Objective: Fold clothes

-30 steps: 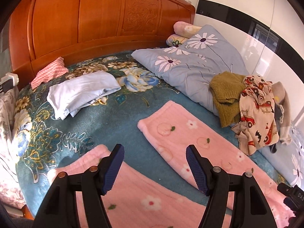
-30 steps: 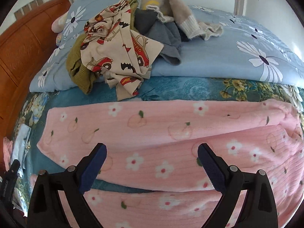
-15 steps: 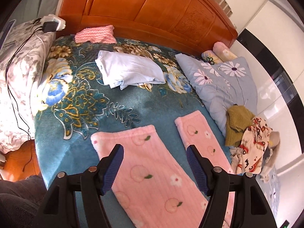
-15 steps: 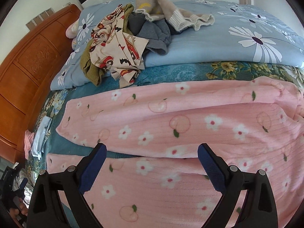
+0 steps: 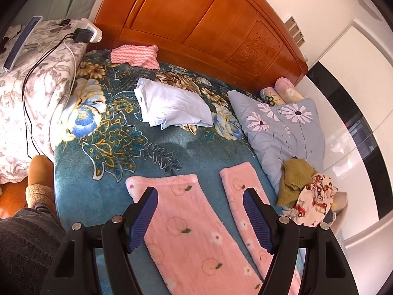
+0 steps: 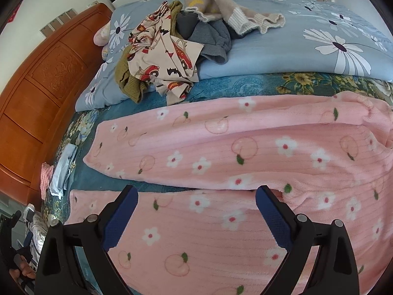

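Left wrist view, left to right: bedside stand under a grey floral cloth (image 5: pixel 36 78) with a charger and cables; pink zigzag cloth (image 5: pixel 133 55) at the far headboard (image 5: pixel 208 17); light blue garment (image 5: pixel 172 107), folded, on the floral blanket (image 5: pixel 98 123), judged done; pink fleece trousers (image 5: pixel 186 233) laid flat in the near centre, legs side by side and slightly apart, cuffs pointing far; daisy pillow (image 5: pixel 287 127); heap of unfolded clothes (image 5: pixel 307 194) at right, olive knit and car-print piece on top.

Left gripper (image 5: pixel 200 217): jaws spread wide, holding nothing, hovering over the near trouser leg.

Right wrist view: right gripper (image 6: pixel 196 215) likewise spread and empty, above the seam between the legs; the heap (image 6: pixel 172 49) lies far, on the blue daisy quilt (image 6: pixel 294 44).

Progress, judged: one item folded; trousers spread but not yet folded; heap untouched; most of the task remains.

Change since a second ago: the left camera has risen and swung left, so both cuffs, the bedside stand and more headboard now show; the right view has pulled back, showing more trouser length; both grippers stay open; the trousers have not moved.
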